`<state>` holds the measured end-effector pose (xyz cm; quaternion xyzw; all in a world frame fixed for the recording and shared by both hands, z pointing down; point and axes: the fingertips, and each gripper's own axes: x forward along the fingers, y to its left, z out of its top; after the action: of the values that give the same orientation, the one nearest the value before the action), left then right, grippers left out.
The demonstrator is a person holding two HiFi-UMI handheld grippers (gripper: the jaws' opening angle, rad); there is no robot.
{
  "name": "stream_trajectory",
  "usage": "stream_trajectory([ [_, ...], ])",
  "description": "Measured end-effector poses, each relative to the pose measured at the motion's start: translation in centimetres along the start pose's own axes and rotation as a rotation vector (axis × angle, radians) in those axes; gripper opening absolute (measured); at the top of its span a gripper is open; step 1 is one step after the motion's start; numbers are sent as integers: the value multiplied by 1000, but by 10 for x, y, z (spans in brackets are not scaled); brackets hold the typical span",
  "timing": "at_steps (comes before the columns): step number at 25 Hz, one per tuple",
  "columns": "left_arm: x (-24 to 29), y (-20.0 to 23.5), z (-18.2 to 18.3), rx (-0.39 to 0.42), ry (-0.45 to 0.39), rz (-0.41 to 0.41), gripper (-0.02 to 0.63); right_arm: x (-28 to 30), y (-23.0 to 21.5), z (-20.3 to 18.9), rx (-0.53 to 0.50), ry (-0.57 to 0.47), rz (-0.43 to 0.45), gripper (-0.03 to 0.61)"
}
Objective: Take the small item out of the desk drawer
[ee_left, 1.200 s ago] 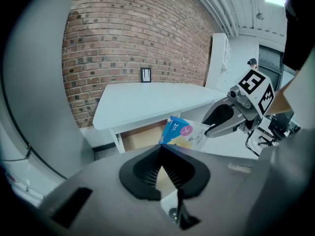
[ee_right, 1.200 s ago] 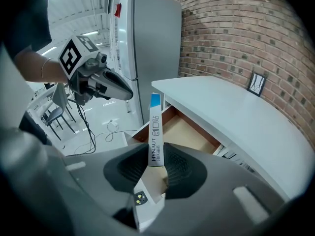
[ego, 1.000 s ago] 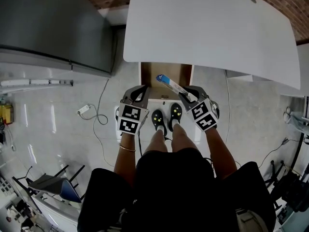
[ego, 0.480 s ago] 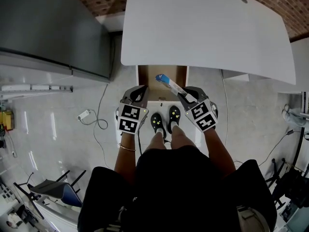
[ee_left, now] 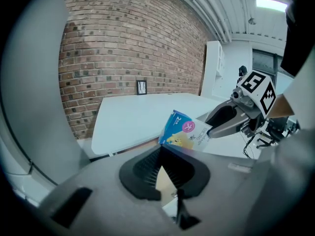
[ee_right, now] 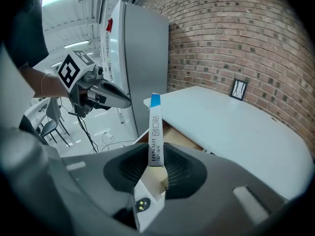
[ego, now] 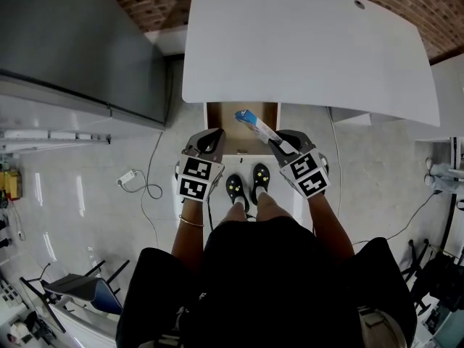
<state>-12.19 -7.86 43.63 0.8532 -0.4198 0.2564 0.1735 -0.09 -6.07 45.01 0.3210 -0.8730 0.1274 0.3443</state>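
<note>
Right gripper (ee_right: 156,157) is clamped on a small box (ee_right: 155,127). Its jaws press the narrow sides near the box's lower end. The box stands edge-on and upright between the pads, blue band at the top. In the head view the box sticks out ahead and to the left of the right gripper, tilted. It is held in the air over the open drawer (ego: 220,122), not touching the desk (ego: 304,49). It is a flat blue-and-white carton, probably plasters, though the print is too small to be sure.

Left gripper (ee_left: 162,151) is closed, jaws together at the tips, nothing between them. In the head view it sits at the drawer's left front corner, with the right gripper at the right front corner. The left gripper view shows the box face, with a blue corner and a pink dot. There the right gripper pinches it from the right.

The drawer is pulled out from under the white desk's near edge. Its inside is brown and its contents are mostly hidden. The person's shoes (ego: 235,185) are on the floor (ego: 72,194) just in front of the drawer, between the forearms.

A grey cabinet (ego: 80,42) stands left of the desk, with a brick wall (ee_left: 123,48) behind. A small picture frame (ee_left: 141,87) is at the far end of the desk. A white cable (ego: 141,176) with a plug lies on the floor to the left.
</note>
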Motion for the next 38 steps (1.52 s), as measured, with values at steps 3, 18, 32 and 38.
stream_trajectory([
  [3,-2,-1,5,7,-6,-2,-3,-6,-2,4,4,-12,-4,106],
  [18,-15,-5,28,26,-36,-11,-3,-35,-14,25,25,-69,-17,106],
  [32,-29,-7,66,41,-114,-17,-3,-65,-23,50,54,-167,-35,106],
  [38,-32,-12,89,72,-152,-21,-3,-83,-31,62,72,-217,-48,106],
])
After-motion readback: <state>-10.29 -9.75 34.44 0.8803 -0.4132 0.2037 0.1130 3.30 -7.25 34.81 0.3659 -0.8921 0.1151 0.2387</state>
